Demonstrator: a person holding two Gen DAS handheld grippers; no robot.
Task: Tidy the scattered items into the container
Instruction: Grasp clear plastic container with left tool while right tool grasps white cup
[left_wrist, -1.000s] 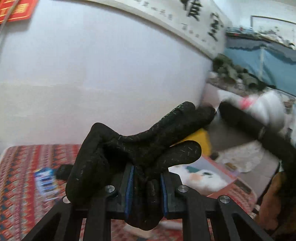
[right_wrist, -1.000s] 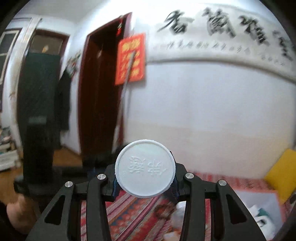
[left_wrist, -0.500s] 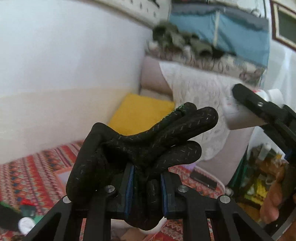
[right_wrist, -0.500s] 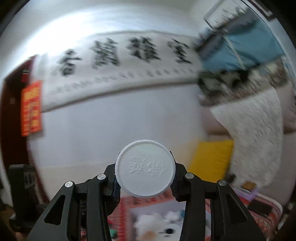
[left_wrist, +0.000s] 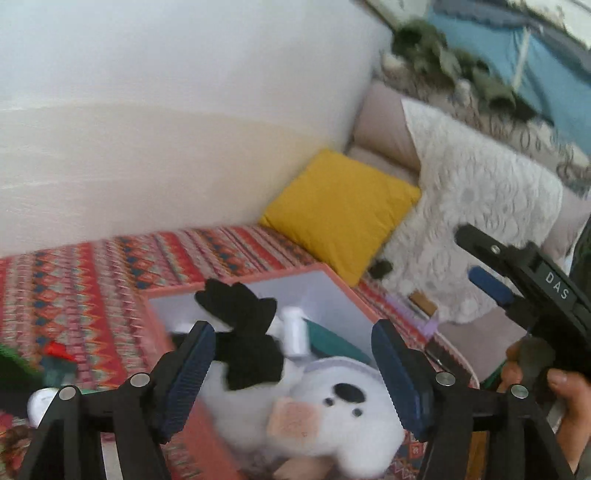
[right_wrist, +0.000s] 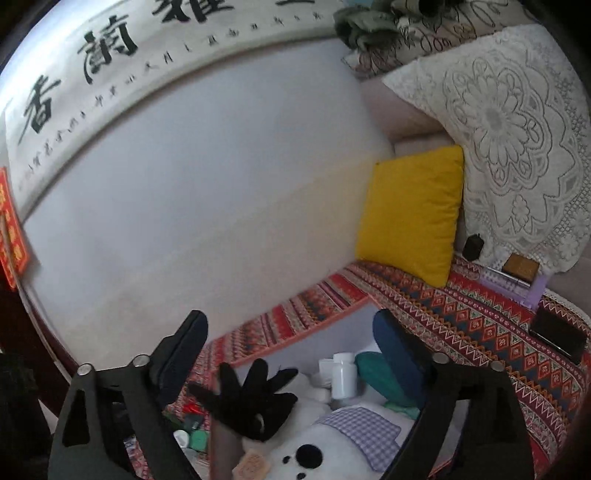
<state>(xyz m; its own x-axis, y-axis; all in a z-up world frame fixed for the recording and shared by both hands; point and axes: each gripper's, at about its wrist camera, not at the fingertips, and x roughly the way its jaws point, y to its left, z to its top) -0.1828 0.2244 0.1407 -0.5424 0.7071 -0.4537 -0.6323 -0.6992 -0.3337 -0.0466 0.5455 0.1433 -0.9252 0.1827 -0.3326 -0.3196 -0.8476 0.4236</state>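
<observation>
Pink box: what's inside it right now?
Pink box holds a white plush toy, black glove, white bottle and something teal. Anything beneath the plush is hidden.

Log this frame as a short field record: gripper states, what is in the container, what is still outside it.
left gripper: open, empty, above the container
right gripper: open, empty
container: pink-rimmed box on the patterned cloth
inside: black glove, white bottle, white plush toy, teal item
outside: small items left of the box, blurred
</observation>
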